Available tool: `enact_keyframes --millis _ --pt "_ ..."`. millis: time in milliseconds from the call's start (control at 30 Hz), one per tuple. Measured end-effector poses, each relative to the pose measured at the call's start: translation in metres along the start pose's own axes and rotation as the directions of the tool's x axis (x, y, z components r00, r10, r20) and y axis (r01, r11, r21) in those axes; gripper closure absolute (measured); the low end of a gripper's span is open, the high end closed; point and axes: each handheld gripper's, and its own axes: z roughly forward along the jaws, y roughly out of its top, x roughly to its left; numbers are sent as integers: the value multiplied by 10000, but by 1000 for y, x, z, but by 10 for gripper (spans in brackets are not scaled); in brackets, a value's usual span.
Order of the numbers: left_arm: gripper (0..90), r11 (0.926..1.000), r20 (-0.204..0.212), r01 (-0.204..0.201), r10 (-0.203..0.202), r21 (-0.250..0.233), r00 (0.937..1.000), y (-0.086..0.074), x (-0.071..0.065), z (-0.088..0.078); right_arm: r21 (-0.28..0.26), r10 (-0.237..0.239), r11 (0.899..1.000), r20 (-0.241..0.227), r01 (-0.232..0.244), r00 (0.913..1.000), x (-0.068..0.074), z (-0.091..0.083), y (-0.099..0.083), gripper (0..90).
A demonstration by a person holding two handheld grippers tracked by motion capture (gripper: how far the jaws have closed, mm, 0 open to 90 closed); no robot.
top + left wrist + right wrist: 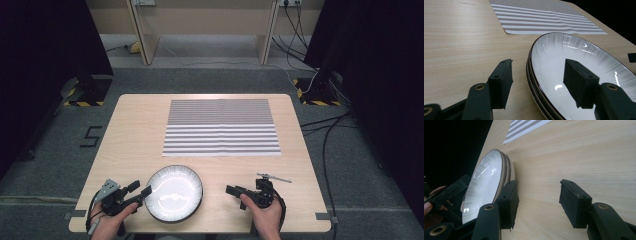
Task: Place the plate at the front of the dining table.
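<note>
Stack of white plates (174, 193) is sitting at the table's (135, 130) near edge, just in front of the striped placemat (221, 127). Left gripper (139, 192) is straddling the stack's left rim, jaws spread, 1 pad above the top plate, 1 outside, not pinching. Right gripper (231, 190) is hovering just right of the plates, jaws spread, holding nothing.

Plates: my left gripper view's bottom edge cuts off the stacked white, dark-rimmed ceramic plates (574, 65); their number is unclear.
Placemat: the grey-striped woven placemat (524, 127) is cropped in my right gripper view.
</note>
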Motion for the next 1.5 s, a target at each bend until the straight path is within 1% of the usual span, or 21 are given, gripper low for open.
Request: enact_keyframes --millis 100,267,300,367,400,433,533,600,667,700,767,800,867,900,933,967,1067,1333,1367,1433,1500 --pt "413 10000 -7 -12 12 54 10000 -1 0 0 234 -256 9994 12 256 9997 6 7 0 541" --pt "438 10000 71 -40 40 56 10000 0 -1 -1 298 -316 9991 43 315 9995 10 11 0 560" --pt "438 10000 116 -39 38 57 9999 0 -1 -1 314 -296 9991 -3 296 9996 12 12 0 567" --pt "455 10000 184 -35 34 77 9998 0 -2 0 346 -519 9980 -49 521 9986 19 15 1 608" --pt "455 9999 164 -43 41 111 9999 0 -2 0 346 -519 9980 -49 521 9986 19 15 1 608" --pt "470 9999 171 13 -15 152 9999 0 -2 0 417 -588 9974 -200 596 9981 23 18 2 653" --pt "487 9998 140 35 -37 181 9999 1 -1 0 478 -672 9965 -274 685 9974 28 22 4 673" --pt "495 9998 91 91 -93 180 9999 2 -1 -1 630 -829 9944 -338 850 9960 35 29 6 701" --pt "511 9998 104 80 -82 188 9999 2 -1 -1 675 -921 9932 -394 946 9950 38 31 7 714" --pt "516 9997 155 123 -126 225 9998 2 0 0 759 -1025 9915 -469 1059 9936 44 36 9 731" --pt "525 9995 137 127 -131 303 9998 1 -1 0 874 -1138 9891 -540 1182 9920 49 40 10 744" --pt "530 9995 137 127 -131 303 9998 1 -1 0 874 -1138 9891 -540 1182 9920 49 40 10 744" --pt "533 9993 158 111 -117 354 9998 1 -1 1 1031 -1235 9863 -539 1285 9909 54 46 11 756" --pt "539 9991 123 93 -98 406 9999 1 -1 1 1163 -1315 9837 -565 1373 9897 58 52 11 772" --pt "543 9991 123 93 -98 406 9999 1 -1 1 1163 -1315 9837 -565 1373 9897 58 52 11 772" --pt "546 9989 111 115 -120 444 9999 1 -2 2 1274 -1343 9819 -506 1398 9896 61 56 12 783" --pt "553 9986 78 119 -124 513 9999 0 -2 3 1364 -1473 9791 -362 1509 9884 63 61 12 804" --pt "562 9979 80 111 -116 630 9999 0 -2 5 1393 -1608 9773 -28 1596 9870 67 63 15 808" --pt "563 9979 79 123 -128 631 9999 0 -2 5 1424 -1728 9753 148 1690 9848 68 63 15 814" --pt "564 9979 103 121 -127 630 9999 0 -3 5 1484 -1689 9753 231 1637 9854 69 64 15 815" --pt "565 9980 115 120 -127 622 9999 0 -3 5 1440 -1807 9741 319 1744 9830 69 65 17 819"
